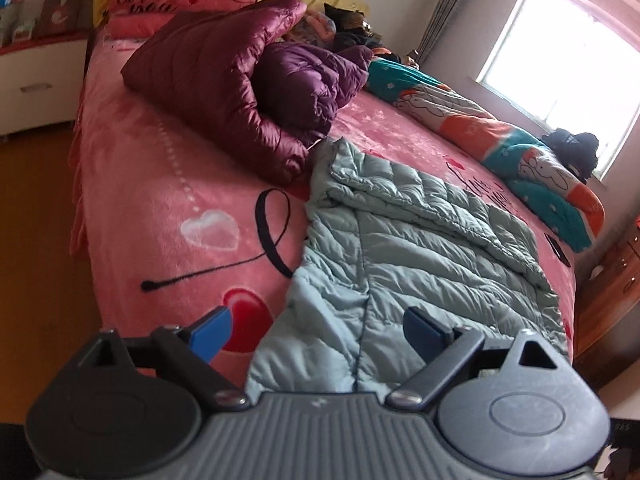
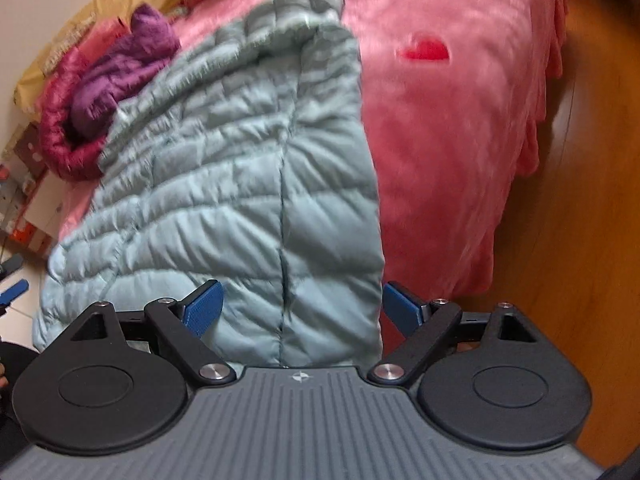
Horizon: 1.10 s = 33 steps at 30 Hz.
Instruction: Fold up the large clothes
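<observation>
From the left wrist, the puffy green coat (image 1: 420, 240) lies flat on the pink bed (image 1: 160, 208), probably spread out so it can be folded. The left gripper (image 1: 316, 332) is wide apart and holds nothing, right over the coat's near left edge. Two purple coats (image 1: 248, 88) sit bunched behind.

From the right wrist, the right gripper (image 2: 302, 312) is also wide apart, empty, over the coat's near right edge. It looks ready to grab.
</observation>
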Each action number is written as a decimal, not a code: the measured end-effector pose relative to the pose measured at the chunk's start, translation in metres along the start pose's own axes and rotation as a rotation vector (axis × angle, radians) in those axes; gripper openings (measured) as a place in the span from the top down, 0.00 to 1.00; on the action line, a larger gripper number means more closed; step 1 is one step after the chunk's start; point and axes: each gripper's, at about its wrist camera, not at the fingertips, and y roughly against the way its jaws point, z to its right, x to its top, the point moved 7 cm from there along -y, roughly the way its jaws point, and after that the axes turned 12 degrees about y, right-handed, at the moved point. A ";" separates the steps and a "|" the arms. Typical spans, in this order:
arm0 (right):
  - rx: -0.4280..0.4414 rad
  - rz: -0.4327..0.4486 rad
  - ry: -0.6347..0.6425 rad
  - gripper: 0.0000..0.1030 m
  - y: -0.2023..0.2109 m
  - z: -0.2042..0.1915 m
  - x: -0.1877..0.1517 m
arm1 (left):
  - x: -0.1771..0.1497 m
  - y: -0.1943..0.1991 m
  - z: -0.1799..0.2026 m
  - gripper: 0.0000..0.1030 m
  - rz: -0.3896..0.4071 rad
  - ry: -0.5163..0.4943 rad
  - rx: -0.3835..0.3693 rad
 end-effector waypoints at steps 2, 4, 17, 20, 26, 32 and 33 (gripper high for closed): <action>0.004 -0.024 0.007 0.00 -0.005 -0.003 -0.003 | -0.002 -0.002 0.001 0.10 -0.011 -0.005 0.000; 0.016 -0.040 0.011 0.00 -0.009 -0.005 -0.004 | -0.004 -0.005 0.003 0.10 -0.027 -0.014 0.002; 0.056 -0.087 0.024 0.00 -0.011 -0.005 -0.012 | -0.012 -0.015 0.008 0.10 -0.069 -0.042 0.017; 0.055 -0.094 0.097 0.02 -0.012 -0.016 -0.014 | -0.012 -0.016 0.008 0.10 -0.072 -0.045 0.021; 0.070 -0.075 0.140 0.29 -0.006 -0.024 -0.014 | -0.013 -0.019 0.008 0.09 -0.079 -0.048 0.033; 0.065 -0.049 0.157 0.68 0.009 -0.023 -0.013 | -0.015 -0.022 0.008 0.09 -0.090 -0.059 0.045; 0.062 -0.047 0.155 0.70 0.010 -0.021 -0.012 | -0.016 -0.022 0.008 0.08 -0.092 -0.061 0.048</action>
